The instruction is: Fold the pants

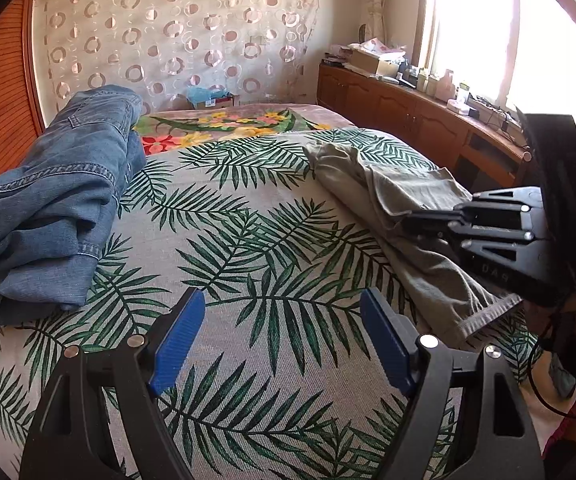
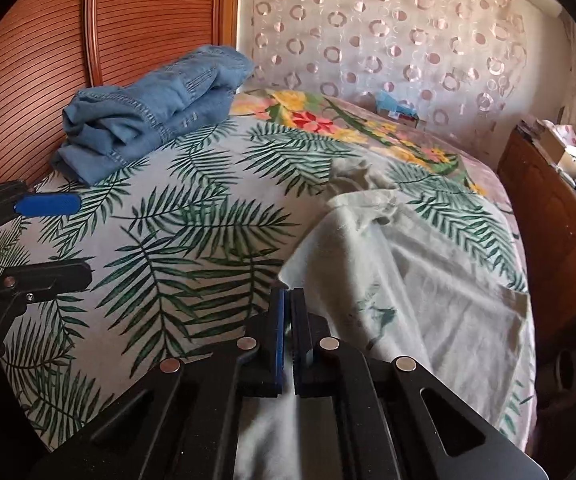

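Pale khaki pants point(image 1: 372, 176) point(image 2: 416, 272) lie crumpled along the right side of the bed. My right gripper point(image 2: 288, 312) point(image 1: 406, 226) is shut on the pants, pinching a fold of fabric at their near left edge; cloth runs down under the jaws. My left gripper point(image 1: 280, 340) point(image 2: 76, 240) is open over bare bed cover to the left of the pants. Nothing sits between its blue pads point(image 1: 178, 344).
The bed cover point(image 1: 248, 216) has a green palm-leaf print, with a floral blanket point(image 1: 224, 124) beyond it. Folded blue jeans point(image 1: 60, 184) point(image 2: 148, 112) sit at the bed's far left by a wooden headboard point(image 2: 48, 40). A cluttered wooden cabinet point(image 1: 408, 108) runs along the right under the window.
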`<state>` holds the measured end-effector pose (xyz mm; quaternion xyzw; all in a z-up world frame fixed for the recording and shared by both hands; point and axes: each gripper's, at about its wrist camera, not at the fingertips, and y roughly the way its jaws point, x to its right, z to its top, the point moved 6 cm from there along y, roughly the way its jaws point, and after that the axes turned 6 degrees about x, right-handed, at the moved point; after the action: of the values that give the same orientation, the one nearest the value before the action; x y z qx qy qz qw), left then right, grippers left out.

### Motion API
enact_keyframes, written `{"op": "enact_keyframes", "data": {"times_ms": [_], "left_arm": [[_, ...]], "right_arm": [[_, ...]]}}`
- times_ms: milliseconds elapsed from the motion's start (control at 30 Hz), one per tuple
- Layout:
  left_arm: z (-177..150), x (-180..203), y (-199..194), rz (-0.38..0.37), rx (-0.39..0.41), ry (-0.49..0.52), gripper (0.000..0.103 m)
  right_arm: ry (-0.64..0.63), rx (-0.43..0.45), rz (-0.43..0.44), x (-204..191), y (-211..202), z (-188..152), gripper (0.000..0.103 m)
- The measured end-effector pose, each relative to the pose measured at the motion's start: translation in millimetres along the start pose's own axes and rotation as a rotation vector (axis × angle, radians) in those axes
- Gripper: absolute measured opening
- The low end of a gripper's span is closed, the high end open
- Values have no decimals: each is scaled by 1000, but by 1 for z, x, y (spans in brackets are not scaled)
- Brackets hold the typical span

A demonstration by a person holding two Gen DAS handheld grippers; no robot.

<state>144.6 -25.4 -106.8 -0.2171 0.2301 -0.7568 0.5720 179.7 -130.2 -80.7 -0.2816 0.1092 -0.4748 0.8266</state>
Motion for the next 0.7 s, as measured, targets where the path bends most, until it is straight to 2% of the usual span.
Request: {"op": "enact_keyframes", "data": {"times_ms": [167,367,567,700], "left_arm": [[0,2,1,-6,-4,3,81],[-1,9,3,-15,-7,11,81],[-2,13,3,-19,-9,17,81],[-3,13,4,-20,-10,17,81]], "right_arm": [[52,64,-36,27,-17,15,2],[98,96,-107,79,-30,21,2],[144,48,-206,126,-18,13,2],[197,5,-239,149,-5,4,2]]}}
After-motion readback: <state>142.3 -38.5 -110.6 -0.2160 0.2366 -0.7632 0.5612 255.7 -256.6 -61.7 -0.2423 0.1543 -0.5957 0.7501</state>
